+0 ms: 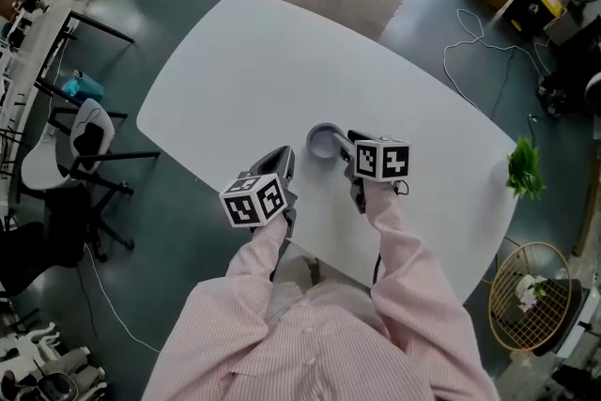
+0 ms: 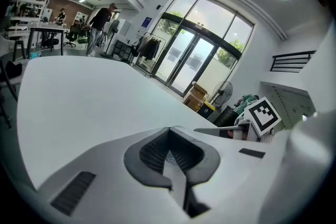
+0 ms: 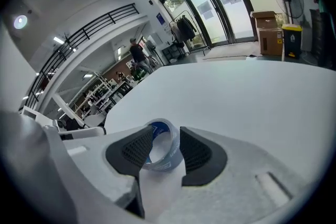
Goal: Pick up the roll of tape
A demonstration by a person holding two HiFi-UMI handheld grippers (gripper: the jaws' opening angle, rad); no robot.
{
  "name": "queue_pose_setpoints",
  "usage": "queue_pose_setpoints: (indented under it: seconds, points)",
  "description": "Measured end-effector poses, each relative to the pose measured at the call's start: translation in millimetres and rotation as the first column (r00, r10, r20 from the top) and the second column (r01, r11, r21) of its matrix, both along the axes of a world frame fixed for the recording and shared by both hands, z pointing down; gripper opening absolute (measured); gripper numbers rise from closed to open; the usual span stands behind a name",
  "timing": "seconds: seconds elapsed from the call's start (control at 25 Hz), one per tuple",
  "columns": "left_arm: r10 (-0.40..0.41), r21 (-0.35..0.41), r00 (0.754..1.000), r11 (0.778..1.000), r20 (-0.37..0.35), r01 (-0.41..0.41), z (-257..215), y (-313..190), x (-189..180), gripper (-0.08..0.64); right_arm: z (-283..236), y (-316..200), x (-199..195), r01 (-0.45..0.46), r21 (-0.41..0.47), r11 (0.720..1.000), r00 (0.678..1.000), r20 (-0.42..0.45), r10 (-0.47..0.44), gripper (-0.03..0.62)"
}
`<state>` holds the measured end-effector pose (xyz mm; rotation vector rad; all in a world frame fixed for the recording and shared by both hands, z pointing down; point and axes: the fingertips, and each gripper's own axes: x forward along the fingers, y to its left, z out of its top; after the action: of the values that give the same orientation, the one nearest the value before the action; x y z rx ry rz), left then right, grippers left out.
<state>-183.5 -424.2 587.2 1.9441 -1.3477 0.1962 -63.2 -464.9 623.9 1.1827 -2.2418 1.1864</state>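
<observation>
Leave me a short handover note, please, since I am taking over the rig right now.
Left gripper: shut, empty, off to one side of the roll.
Right gripper: jaws closed on the roll of tape, one pad on each side.
Done: reach and grasp, over the white table.
Left: lift the roll; I can't tell whether it has cleared the table.

The roll of tape (image 3: 169, 152) sits on the table (image 1: 263, 61) near its front edge, between the right gripper's (image 1: 346, 146) fingers (image 3: 194, 152). The left gripper (image 1: 282, 160) is just left of it. A chair (image 1: 84, 131) stands left of the table.
</observation>
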Motion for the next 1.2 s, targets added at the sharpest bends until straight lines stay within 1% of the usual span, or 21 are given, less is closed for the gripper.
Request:
queue_pose_setpoints:
  seconds: [0.24, 0.52, 0.72, 0.84, 0.96, 1.08, 1.2]
  points:
    - [-0.002, -0.054, 1.0, 0.999, -0.012, 0.001, 21, -6, -2, 0.001, 27, -4, -9, 0.048, -0.082, 0.995, 0.994, -0.095, -0.056, 0.152]
    - [-0.008, -0.088, 1.0, 0.996, -0.025, 0.006, 35, -7, -6, 0.002, 45, -11, -11, 0.044, -0.136, 0.99, 0.977, -0.199, -0.071, 0.137]
    - [-0.007, -0.088, 0.999, 0.996, -0.031, 0.004, 38, -10, -4, 0.0, 49, -13, -7, 0.029, -0.156, 0.987, 0.964, -0.256, -0.069, 0.122]
    - [-0.009, -0.087, 0.999, 0.996, -0.036, 0.006, 38, -12, -6, 0.0, 50, -15, -7, 0.032, -0.153, 0.988, 0.951, -0.298, -0.077, 0.091]
    - [-0.009, -0.081, 0.999, 0.997, -0.041, 0.006, 34, -15, -9, 0.001, 48, -17, -9, 0.046, -0.146, 0.988, 0.937, -0.336, -0.094, 0.083]
    - [-0.008, -0.067, 0.999, 0.998, -0.051, 0.005, 28, -15, -9, 0.0, 44, -16, -7, 0.047, -0.137, 0.989, 0.936, -0.341, -0.092, 0.08]
    - [-0.005, -0.052, 0.999, 0.999, -0.054, 0.003, 22, -15, -10, 0.001, 34, -17, -4, 0.045, -0.1, 0.994, 0.938, -0.338, -0.076, 0.078]
